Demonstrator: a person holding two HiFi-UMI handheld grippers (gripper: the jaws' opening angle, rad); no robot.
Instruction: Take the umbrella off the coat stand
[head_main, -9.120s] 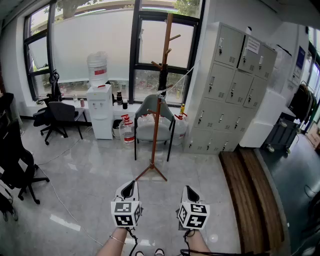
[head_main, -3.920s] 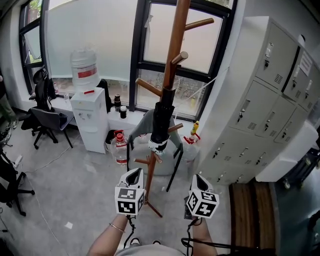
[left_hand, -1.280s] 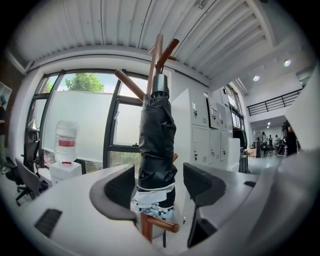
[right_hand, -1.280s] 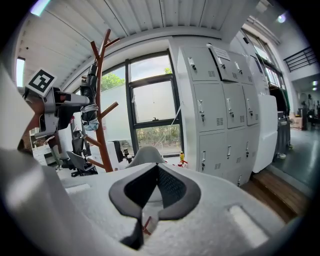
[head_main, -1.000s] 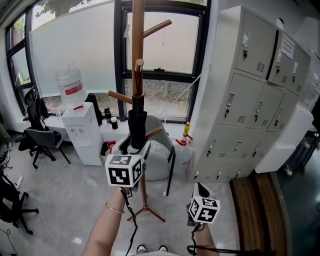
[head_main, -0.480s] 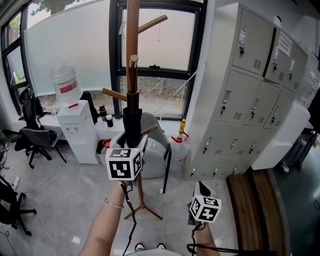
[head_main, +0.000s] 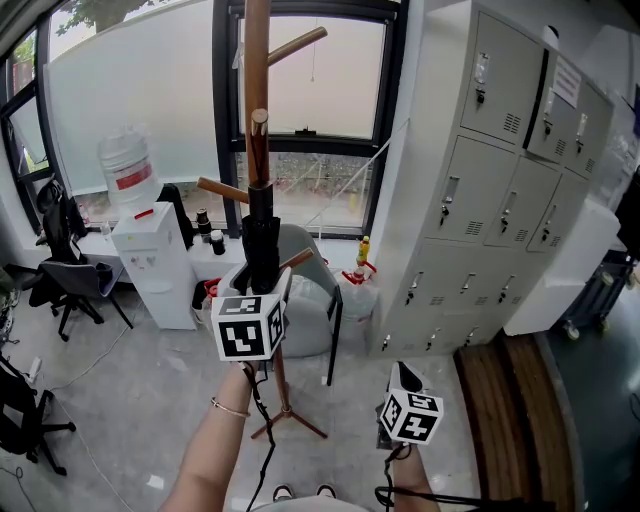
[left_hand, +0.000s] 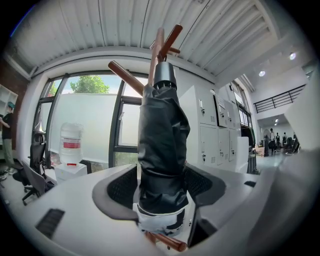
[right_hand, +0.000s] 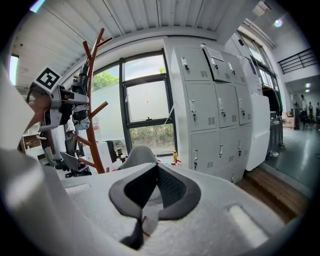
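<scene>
A folded black umbrella (head_main: 262, 240) hangs upright against the wooden coat stand (head_main: 255, 60), just under a peg. My left gripper (head_main: 262, 285) is raised to the umbrella's lower end. In the left gripper view the umbrella (left_hand: 162, 145) fills the gap between the pads and the left gripper (left_hand: 162, 185) is shut on it, with the stand's pole (left_hand: 158, 42) and a peg (left_hand: 125, 76) above. My right gripper (head_main: 401, 375) hangs low at the right, away from the stand. In its own view the right gripper (right_hand: 157, 170) is shut and holds nothing.
Grey lockers (head_main: 500, 200) stand close on the right, with a wooden platform (head_main: 520, 420) at their foot. Behind the stand are a grey chair (head_main: 305, 300), a water dispenser (head_main: 150, 260) and the window. An office chair (head_main: 70, 280) is at the far left.
Over nine seconds the stand came from far off to right in front and my left gripper rose to the umbrella. In the last second it stays there; the right gripper has not moved.
</scene>
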